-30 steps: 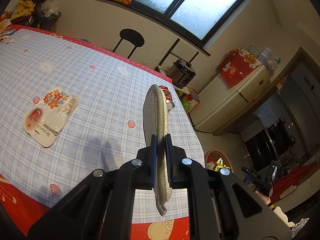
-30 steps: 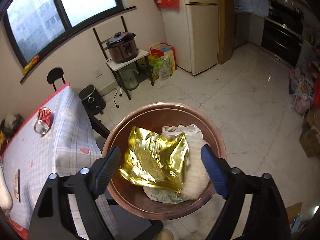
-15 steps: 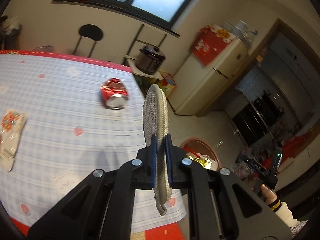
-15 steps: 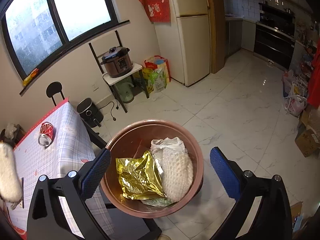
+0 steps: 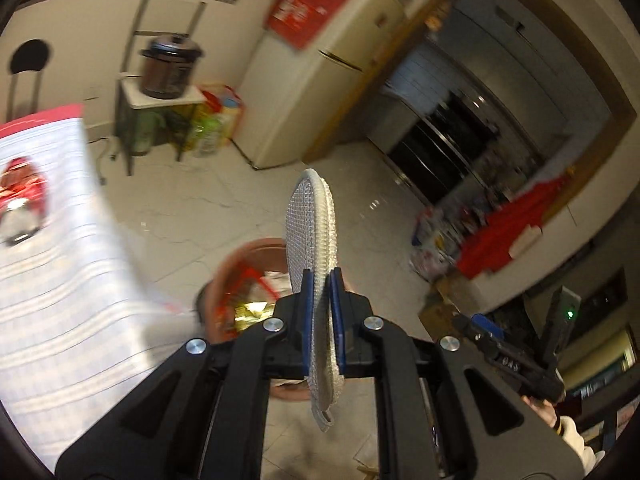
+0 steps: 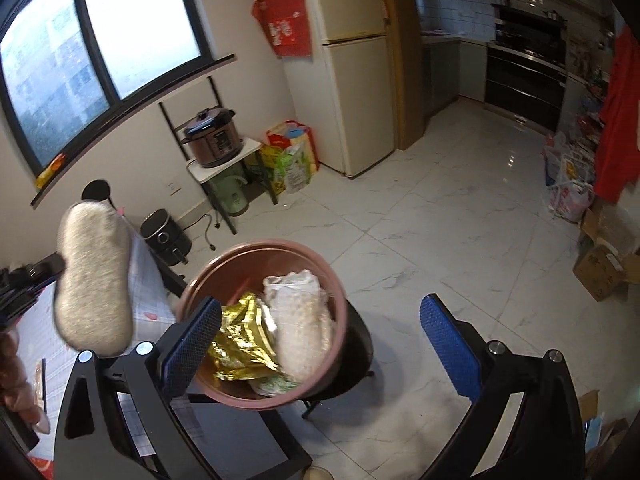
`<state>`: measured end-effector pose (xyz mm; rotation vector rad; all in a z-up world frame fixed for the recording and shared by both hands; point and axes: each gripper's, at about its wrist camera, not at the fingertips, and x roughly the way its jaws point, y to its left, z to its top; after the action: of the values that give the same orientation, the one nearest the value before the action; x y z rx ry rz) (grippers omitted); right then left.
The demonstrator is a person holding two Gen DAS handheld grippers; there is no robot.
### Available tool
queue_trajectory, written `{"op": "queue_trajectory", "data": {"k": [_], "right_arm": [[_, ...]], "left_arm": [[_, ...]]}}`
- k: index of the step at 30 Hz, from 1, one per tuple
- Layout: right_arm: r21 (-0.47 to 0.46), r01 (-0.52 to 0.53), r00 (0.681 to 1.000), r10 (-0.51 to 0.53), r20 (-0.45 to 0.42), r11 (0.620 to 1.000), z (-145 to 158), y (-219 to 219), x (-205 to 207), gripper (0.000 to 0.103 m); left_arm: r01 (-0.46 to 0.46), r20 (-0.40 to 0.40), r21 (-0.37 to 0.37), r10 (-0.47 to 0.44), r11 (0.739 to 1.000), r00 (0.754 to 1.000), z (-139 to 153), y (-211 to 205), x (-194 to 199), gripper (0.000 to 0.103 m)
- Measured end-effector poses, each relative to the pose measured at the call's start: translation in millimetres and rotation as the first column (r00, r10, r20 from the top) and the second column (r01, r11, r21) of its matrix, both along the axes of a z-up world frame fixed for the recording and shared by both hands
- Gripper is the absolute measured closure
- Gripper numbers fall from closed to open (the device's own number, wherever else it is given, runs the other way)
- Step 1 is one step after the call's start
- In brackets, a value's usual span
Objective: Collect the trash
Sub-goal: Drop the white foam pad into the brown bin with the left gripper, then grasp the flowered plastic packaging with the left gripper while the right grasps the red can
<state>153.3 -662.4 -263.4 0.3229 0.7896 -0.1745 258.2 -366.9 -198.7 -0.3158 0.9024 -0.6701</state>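
Note:
My left gripper (image 5: 320, 280) is shut on a flat grey-white insole (image 5: 310, 220) that stands on edge between its pads. It hangs past the table edge, near the pink-brown bin (image 5: 248, 252). In the right wrist view the same insole (image 6: 94, 276) shows at the left, beside the bin (image 6: 280, 246). My right gripper (image 6: 320, 302) stands wide open above the bin with nothing between its fingers. Inside the bin lie a gold foil bag (image 6: 240, 340) and another white insole (image 6: 304, 320). A crushed red can (image 5: 20, 200) lies on the checked tablecloth (image 5: 52, 280).
The bin sits on a black stool (image 6: 356, 344) beside the table. A black air fryer (image 6: 164, 236) stands on the floor behind it, and a pressure cooker (image 6: 212, 140) sits on a small stand. A fridge (image 6: 352, 80) stands farther back, and cardboard boxes (image 6: 600, 272) lie at the right.
My left gripper has swung right, from over the table to the bin, carrying the insole. My right gripper has opened wider and lifted back from the bin.

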Motion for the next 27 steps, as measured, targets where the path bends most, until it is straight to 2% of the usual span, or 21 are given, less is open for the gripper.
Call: {"op": "queue_trajectory", "data": {"k": [1, 3, 4, 5, 9, 10, 13, 17, 20, 23, 27], "right_arm": [[0.002, 0.012, 1.0, -0.012, -0.003, 1.0, -1, -4, -3, 0.005], [0.002, 0.027, 1.0, -0.027, -0.009, 1.0, -3, -9, -6, 0.005], [0.002, 0.032, 0.999, -0.032, -0.013, 0.999, -4, -11, -7, 0.005], [0.002, 0.033, 0.999, -0.033, -0.016, 0.999, -4, -12, -7, 0.005], [-0.001, 0.025, 1.0, -0.025, -0.012, 1.0, -3, -9, -7, 0.005], [0.001, 0.022, 1.0, -0.022, -0.011, 1.0, -3, -7, -6, 0.005], [0.006, 0.0, 1.0, 0.0, -0.01, 1.0, -1, 2, 2, 0.005], [0.012, -0.04, 0.999, 0.04, 0.005, 0.999, 6, 22, 12, 0.005], [0.016, -0.08, 0.997, 0.08, 0.021, 0.997, 12, 45, 22, 0.005], [0.018, -0.118, 0.993, 0.118, 0.031, 0.993, 16, 70, 31, 0.005], [0.021, -0.187, 0.982, 0.186, 0.042, 0.982, 23, 114, 44, 0.005]], "left_arm": [[0.022, 0.01, -0.004, -0.022, 1.0, 1.0, 0, -14, 5, 0.09], [0.034, 0.039, -0.016, -0.033, 0.999, 0.999, 0, -31, 12, 0.06], [0.025, 0.05, -0.013, -0.024, 1.0, 0.998, 0, -34, 14, 0.033], [0.002, 0.067, -0.003, -0.002, 1.0, 0.998, 2, -35, 16, 0.029], [-0.024, 0.09, 0.042, 0.02, 0.999, 0.996, 8, -22, 18, 0.026], [-0.043, 0.094, 0.055, 0.038, 0.998, 0.995, 9, -13, 17, 0.021], [-0.12, 0.102, 0.094, 0.11, 0.988, 0.989, 11, 25, 10, 0.019], [-0.227, 0.129, 0.151, 0.209, 0.962, 0.969, 17, 81, -3, 0.018], [-0.333, 0.148, 0.183, 0.309, 0.925, 0.939, 21, 135, -22, 0.018], [-0.446, 0.157, 0.203, 0.421, 0.872, 0.893, 26, 193, -44, 0.018], [-0.6, 0.173, 0.22, 0.575, 0.769, 0.8, 34, 277, -85, 0.018]]}}
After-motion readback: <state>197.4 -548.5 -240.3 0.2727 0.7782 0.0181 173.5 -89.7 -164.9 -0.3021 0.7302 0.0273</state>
